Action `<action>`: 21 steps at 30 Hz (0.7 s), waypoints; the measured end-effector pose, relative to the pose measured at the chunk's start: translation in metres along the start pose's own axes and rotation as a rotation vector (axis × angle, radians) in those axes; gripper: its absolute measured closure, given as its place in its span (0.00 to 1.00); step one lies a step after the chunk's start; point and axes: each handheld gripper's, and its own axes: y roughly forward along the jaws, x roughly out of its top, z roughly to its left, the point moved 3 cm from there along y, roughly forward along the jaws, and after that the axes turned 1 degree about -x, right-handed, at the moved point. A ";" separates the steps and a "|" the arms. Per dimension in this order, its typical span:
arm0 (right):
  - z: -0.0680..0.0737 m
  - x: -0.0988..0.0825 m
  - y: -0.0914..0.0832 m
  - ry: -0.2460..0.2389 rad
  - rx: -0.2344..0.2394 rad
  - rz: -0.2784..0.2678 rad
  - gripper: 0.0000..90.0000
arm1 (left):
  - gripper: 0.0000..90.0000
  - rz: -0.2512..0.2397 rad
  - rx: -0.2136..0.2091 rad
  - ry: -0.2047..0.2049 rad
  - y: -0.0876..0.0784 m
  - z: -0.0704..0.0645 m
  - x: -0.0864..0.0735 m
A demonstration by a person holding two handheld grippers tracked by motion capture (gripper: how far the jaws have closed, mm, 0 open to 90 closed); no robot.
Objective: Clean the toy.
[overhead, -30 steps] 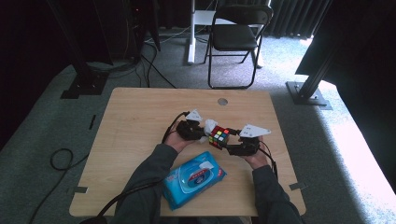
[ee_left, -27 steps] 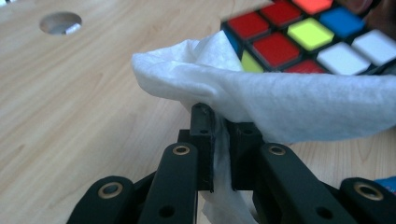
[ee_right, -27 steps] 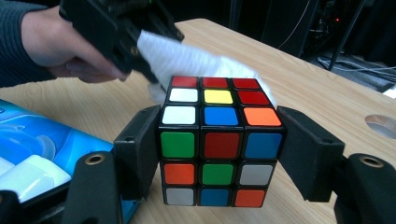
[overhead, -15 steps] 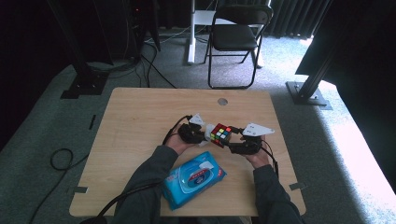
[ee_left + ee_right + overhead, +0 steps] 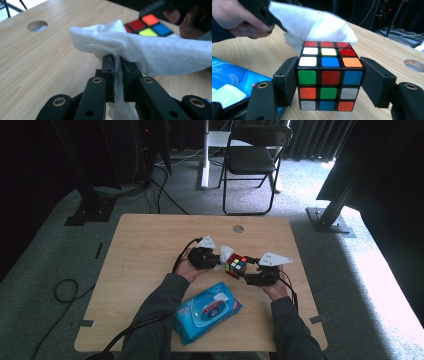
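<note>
The work in hand looks like wiping a puzzle cube clean. The right gripper (image 5: 329, 82) has its two black jaws pressed flat against opposite sides of the multicoloured plastic puzzle cube (image 5: 329, 80), about halfway up, holding it clear of the pale wooden table (image 5: 150, 250). The left gripper (image 5: 117, 75) is pinched nearly shut on a fold of soft white cloth wipe (image 5: 140, 52), the rest of which billows out ahead of its tips and lies against the cube's far upper face.

To do this well, I judge the right gripper should keep the cube steady and level while the left drags the wipe across one face in a flat stroke, pressing lightly so the cube is not levered out of the grip. The loose bulk of wipe should lead, not the jaw tips, to avoid scraping the stickers.

The cube is a three-by-three with black edges and glossy squares in scrambled colours: red, white, yellow, blue, orange and green. Behind the right gripper, toward the person, lies a blue plastic pack of wet wipes (image 5: 207, 310) with a white flip lid.
</note>
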 end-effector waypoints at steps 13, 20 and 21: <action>-0.002 0.000 -0.001 0.007 -0.016 -0.001 0.38 | 0.91 -0.014 -0.007 -0.001 -0.006 0.000 0.001; -0.005 0.001 -0.004 0.016 -0.028 -0.018 0.38 | 0.91 0.029 -0.011 0.001 0.002 -0.001 -0.008; -0.005 0.002 -0.004 0.018 -0.029 -0.023 0.38 | 0.91 0.039 -0.013 0.004 0.004 -0.002 -0.009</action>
